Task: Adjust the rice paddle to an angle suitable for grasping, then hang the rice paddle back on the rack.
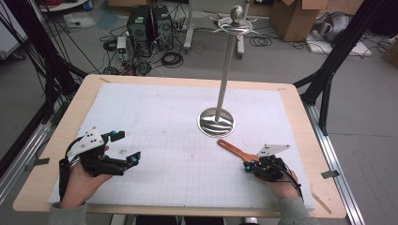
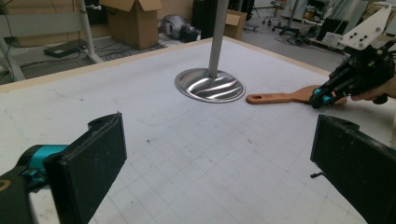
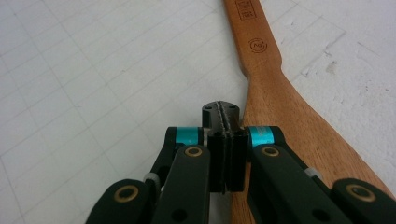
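One wooden spatula (image 1: 233,149) lies beside the stand's base (image 1: 216,122).

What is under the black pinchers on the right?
Under the shut right gripper lies a wooden spatula on the white mat. Its handle points away; the gripper covers part of its wide blade.

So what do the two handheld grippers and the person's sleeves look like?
Both the left gripper and the right gripper are black linkages with teal joint caps, brass-coloured pivot pins and flat black pads. Each carries a pale three-cornered plate with small holes and a trailing black cable. The sleeves are grey.
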Available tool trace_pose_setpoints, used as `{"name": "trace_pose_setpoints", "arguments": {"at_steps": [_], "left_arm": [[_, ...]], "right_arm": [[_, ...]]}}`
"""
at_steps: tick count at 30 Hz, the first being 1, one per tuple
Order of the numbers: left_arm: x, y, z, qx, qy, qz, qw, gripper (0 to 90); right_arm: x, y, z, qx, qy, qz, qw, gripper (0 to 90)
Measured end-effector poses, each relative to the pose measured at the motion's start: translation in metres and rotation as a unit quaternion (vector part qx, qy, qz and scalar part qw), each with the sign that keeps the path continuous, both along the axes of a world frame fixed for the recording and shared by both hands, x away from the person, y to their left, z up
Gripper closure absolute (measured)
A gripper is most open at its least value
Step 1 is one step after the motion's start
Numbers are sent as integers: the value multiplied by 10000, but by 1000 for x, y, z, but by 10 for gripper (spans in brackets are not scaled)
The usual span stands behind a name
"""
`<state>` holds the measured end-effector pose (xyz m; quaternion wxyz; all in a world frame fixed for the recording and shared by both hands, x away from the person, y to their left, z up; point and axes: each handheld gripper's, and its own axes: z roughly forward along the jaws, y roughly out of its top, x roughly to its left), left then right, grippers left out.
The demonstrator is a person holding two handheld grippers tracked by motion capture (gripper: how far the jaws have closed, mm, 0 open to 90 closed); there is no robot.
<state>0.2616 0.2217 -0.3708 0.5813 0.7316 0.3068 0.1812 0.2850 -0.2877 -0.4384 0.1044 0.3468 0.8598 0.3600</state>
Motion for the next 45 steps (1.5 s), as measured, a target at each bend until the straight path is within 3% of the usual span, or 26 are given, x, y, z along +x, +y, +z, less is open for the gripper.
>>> {"name": "trace_pose_setpoints", "arguments": {"at_steps": [3, 6, 7, 10, 14, 15, 16, 20, 21, 22, 23, 24, 36, 42, 45], "left_arm": [[0, 0, 0, -7, 15, -13, 10000, 40], [0, 1, 0, -21, 15, -1, 10000, 40], [0, 2, 0, -44, 16, 10, 10000, 40], [0, 4, 1, -66, -6, 23, 10000, 40], [-1, 5, 2, -98, -12, 22, 9999, 40], [-1, 6, 3, -127, -27, 10, 9999, 40], [0, 7, 4, -179, -61, 14, 9998, 40], [1, 5, 4, -192, -70, -47, 9998, 39], [0, 4, 5, -212, -69, -75, 9997, 40], [0, 4, 5, -212, -69, -75, 9997, 40], [-1, 4, 7, -213, -107, -100, 9997, 40], [-2, 5, 8, -239, -121, -87, 9996, 40], [-6, 13, 13, -351, -221, -45, 9991, 40], [-6, 14, 14, -393, -231, -51, 9989, 40], [-6, 14, 15, -516, -173, -143, 9984, 40]], "right_arm": [[0, 1, 3, -57, 8, 63, 10000, 896], [1, 3, 11, -82, -157, 228, 9996, 884], [2, 5, 16, -102, -205, 315, 9992, 804], [7, 7, 22, -204, -161, 433, 9987, 703], [14, 9, 29, -280, -113, 416, 9987, 561], [14, 9, 29, -280, -113, 416, 9987, 561], [18, 10, 33, -351, -168, 453, 9982, 450], [21, 13, 38, -469, -143, 472, 9977, 353], [23, 15, 42, -523, -97, 461, 9975, 264], [23, 15, 42, -523, -97, 461, 9975, 264], [25, 16, 45, -521, -61, 452, 9976, 191], [27, 17, 47, -474, -4, 435, 9979, 173], [34, 23, 48, -594, 159, 485, 9969, 146], [37, 28, 51, -769, 283, 534, 9952, 148], [43, 30, 52, -885, 358, 557, 9939, 148]]}}
